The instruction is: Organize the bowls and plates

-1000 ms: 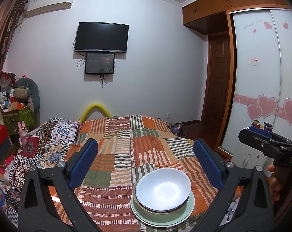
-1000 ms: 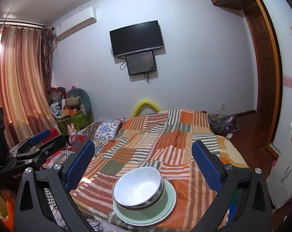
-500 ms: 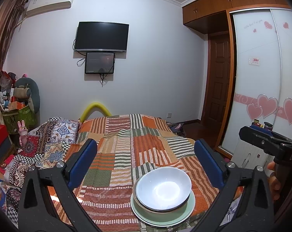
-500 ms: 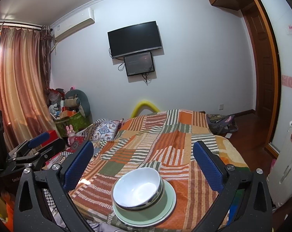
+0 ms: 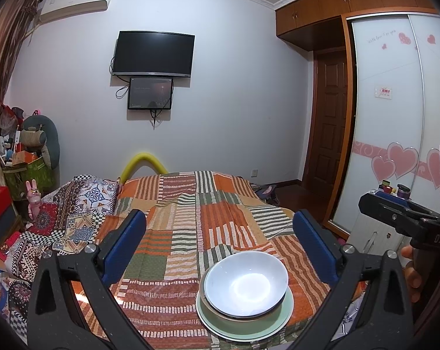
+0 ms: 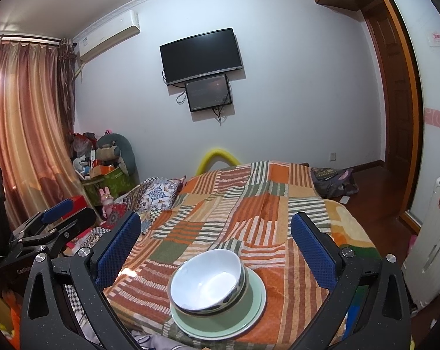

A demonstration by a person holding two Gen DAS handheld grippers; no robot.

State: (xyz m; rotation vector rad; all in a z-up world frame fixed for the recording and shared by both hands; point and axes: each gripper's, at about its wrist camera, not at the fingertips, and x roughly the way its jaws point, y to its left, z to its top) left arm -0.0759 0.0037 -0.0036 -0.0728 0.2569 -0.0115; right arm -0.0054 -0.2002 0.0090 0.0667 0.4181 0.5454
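A white bowl nests in a second bowl on a pale green plate near the bed's front edge. The stack also shows in the right wrist view, bowl on plate. My left gripper is open and empty, held above and behind the stack. My right gripper is open and empty, also above the stack. Each gripper shows at the side of the other's view: the right one, the left one.
The stack sits on a bed with an orange, green and white patchwork blanket. Patterned pillows lie at the left. A wardrobe with heart decals stands right, a white cabinet beside the bed, clutter and boxes at the left.
Both grippers have shifted very slightly; the bowls and plate have not moved.
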